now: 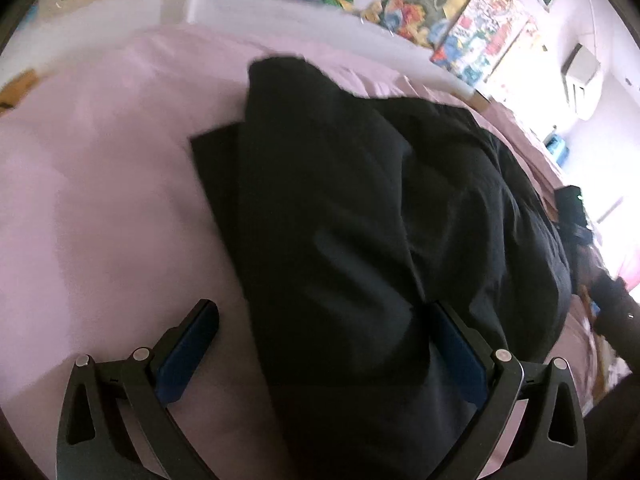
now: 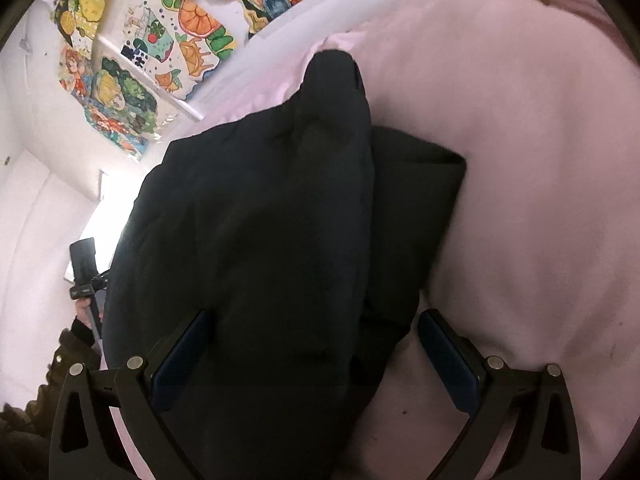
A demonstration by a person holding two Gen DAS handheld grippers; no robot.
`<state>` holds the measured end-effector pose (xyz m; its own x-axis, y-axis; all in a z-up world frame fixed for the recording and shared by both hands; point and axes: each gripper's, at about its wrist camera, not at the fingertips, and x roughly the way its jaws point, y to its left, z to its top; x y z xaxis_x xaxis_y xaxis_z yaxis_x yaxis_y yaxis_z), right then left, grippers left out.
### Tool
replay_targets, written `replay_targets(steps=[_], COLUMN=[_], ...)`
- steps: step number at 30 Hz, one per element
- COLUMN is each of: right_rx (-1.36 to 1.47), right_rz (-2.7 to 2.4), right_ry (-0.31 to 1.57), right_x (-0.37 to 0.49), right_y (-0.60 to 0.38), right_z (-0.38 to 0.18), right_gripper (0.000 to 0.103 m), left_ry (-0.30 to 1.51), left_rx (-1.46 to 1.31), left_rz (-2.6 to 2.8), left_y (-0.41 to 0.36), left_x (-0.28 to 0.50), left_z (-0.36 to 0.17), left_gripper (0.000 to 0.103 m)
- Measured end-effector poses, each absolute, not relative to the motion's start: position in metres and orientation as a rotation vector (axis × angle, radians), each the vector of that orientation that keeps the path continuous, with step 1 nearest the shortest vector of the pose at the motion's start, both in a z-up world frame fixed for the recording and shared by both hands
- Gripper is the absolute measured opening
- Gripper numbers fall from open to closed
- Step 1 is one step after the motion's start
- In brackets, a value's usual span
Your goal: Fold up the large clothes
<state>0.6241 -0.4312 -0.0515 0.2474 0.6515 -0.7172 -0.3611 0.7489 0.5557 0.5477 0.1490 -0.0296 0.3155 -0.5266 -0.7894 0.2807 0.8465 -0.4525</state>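
A large black garment [image 1: 360, 220] lies partly folded in layers on a pink bedsheet [image 1: 100, 200]. My left gripper [image 1: 320, 312] is open above the garment's near end, its fingers spread wide, with cloth between and under them. In the right wrist view the same black garment [image 2: 272, 220] lies in overlapping layers on the pink sheet [image 2: 540, 200]. My right gripper [image 2: 316, 320] is open with its fingers on either side of the garment's near end. Neither gripper pinches the cloth.
A wall with colourful drawings [image 1: 460, 12] runs behind the bed, also in the right wrist view [image 2: 160, 60]. An air conditioner [image 1: 582, 76] hangs by a bright window. The other gripper and the person's hand show at the edge [image 2: 86, 280].
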Motion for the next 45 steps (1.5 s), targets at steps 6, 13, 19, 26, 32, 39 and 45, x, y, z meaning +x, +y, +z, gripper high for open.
replay_targets(steps=[6,13,19,26,32,39,45], right_rx=[0.312,0.335,0.340,0.342,0.339,0.310,0.285], right_rz=[0.773,0.833,0.844,0.846,0.830,0.782,0.750], right_ry=[1.133,1.145,1.139,1.119,1.118,1.123,1.112], right_x=[0.627,0.631,0.630,0.629,0.627,0.625,0.617], right_y=[-0.430,-0.421,-0.421,-0.422,-0.421,-0.414,-0.410], right_z=[-0.062,-0.070,-0.074,-0.076,-0.075,-0.071,-0.063], right_gripper=[0.103,0.103,0.103,0.103,0.103,0.103,0.088], left_ry=[1.174,1.189,1.183,1.194,1.183,1.192,1.194], left_rx=[-0.303,-0.324,-0.289,-0.311,-0.317,-0.279,-0.226], left_rz=[-0.618,-0.708,-0.709,-0.707,-0.712,-0.633,-0.510], left_y=[0.153,0.155,0.153,0.149,0.142,0.132,0.119], left_x=[0.560,0.565,0.562,0.563,0.568,0.564,0.551], left_z=[-0.041,-0.052,-0.054,-0.056,-0.057,-0.049,-0.038], left_gripper=[0.102,0.102,0.102,0.102,0.102,0.102,0.094])
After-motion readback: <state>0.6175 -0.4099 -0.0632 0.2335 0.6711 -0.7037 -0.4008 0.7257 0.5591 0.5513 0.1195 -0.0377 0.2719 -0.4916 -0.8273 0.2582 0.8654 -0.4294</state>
